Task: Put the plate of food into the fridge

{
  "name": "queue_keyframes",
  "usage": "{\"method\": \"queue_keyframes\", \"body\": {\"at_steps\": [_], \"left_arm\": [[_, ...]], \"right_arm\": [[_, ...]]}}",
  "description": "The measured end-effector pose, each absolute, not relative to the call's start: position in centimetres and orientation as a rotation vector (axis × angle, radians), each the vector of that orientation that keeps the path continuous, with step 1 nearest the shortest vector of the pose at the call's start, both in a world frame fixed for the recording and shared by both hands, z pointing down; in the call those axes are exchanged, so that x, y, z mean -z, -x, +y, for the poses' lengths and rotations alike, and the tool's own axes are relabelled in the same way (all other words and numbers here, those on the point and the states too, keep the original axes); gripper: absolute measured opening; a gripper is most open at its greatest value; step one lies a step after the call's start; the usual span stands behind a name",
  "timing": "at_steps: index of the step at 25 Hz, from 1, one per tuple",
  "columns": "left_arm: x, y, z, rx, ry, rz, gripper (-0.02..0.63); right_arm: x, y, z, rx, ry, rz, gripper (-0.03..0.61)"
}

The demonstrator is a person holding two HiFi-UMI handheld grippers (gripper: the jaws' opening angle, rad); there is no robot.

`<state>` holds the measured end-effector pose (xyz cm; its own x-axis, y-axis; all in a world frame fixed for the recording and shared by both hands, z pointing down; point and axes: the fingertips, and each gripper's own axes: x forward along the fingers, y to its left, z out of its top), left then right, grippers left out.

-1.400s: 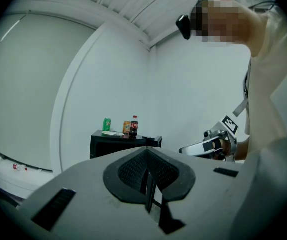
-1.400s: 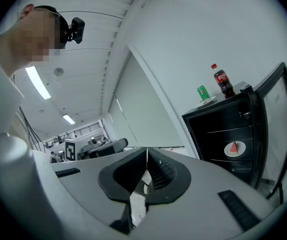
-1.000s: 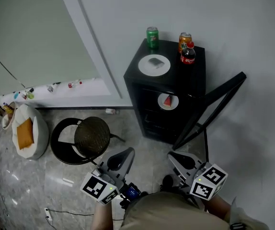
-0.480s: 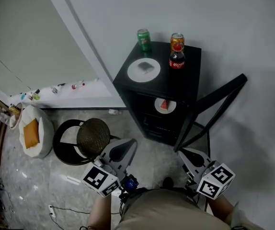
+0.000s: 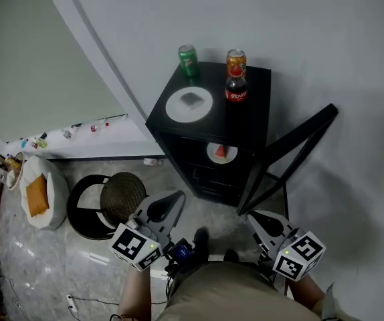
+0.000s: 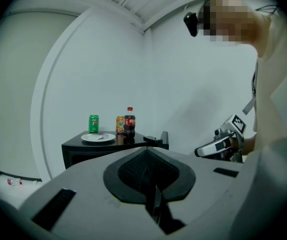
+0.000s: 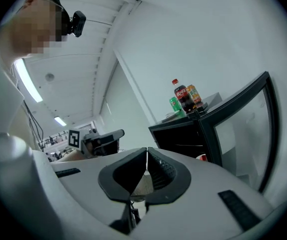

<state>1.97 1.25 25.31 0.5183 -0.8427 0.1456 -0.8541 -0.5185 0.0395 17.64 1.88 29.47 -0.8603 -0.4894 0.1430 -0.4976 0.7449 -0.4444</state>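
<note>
- Your left gripper [image 5: 174,199] has its jaws pressed together with nothing between them. It is held low, well apart from the fridge [image 5: 255,105].
- Your right gripper [image 5: 252,217] is also closed and empty, near the foot of the open fridge door [image 5: 292,151].
- One plate [image 5: 213,154] carrying a red piece of food sits on a shelf inside the fridge.
- A second plate [image 5: 176,105] lies on the fridge top, near a green can [image 5: 188,60], an orange can [image 5: 236,61] and a cola bottle [image 5: 235,85].
</note>
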Motion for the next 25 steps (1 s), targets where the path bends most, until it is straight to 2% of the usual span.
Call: {"method": "queue_keyframes", "body": {"at_steps": [19, 25], "left_arm": [[-27.5, 4.6, -6.7, -0.171, -2.778, -1.320, 0.009], [-27.9, 5.9, -9.3, -0.266, -2.878, -1.266, 0.009]], "right_arm": [[-30.0, -9.9, -2.6, -0.729, -0.949, -2.792, 0.021], [-29.8, -8.2, -3.5, -0.706, -1.007, -2.758, 0.021]]}}
